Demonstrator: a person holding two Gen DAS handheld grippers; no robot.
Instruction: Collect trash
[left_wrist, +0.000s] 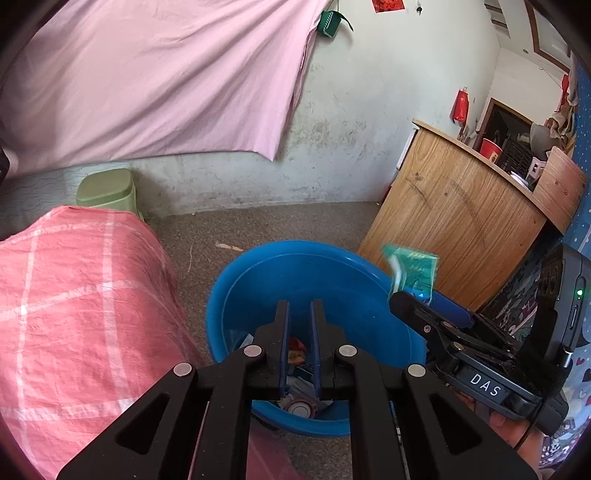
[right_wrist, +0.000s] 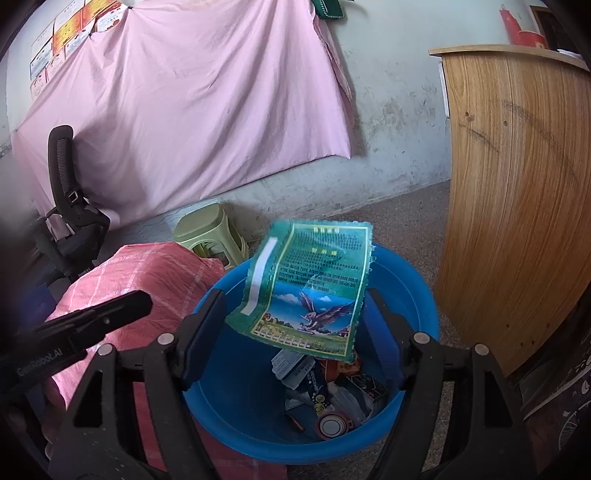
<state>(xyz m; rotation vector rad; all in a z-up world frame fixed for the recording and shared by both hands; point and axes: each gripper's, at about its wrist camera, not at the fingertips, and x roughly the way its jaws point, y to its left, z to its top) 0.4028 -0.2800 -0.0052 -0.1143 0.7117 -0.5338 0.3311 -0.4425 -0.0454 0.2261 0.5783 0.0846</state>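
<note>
A blue plastic basin (left_wrist: 221, 288) (right_wrist: 424, 295) stands on the floor, with wrappers, paper scraps and a round lid (right_wrist: 332, 424) in its bottom. A green printed packet (right_wrist: 306, 288) (left_wrist: 412, 269) hangs tilted and motion-blurred over the basin. It lies between the wide-apart fingers of my right gripper (right_wrist: 293, 295) (left_wrist: 428, 301), and neither pad presses on it. My left gripper (left_wrist: 299, 306) (right_wrist: 136, 302) points down into the basin from the left. Only a narrow gap separates its jaws, and nothing is in it.
A bundle under pink checked cloth (left_wrist: 74, 314) (right_wrist: 147, 280) presses against the basin's left side. Behind it stands a green plastic stool (left_wrist: 107, 192) (right_wrist: 210, 232). A wooden cabinet (left_wrist: 454, 206) (right_wrist: 517, 184) rises close on the right. An office chair (right_wrist: 70, 206) is at the far left.
</note>
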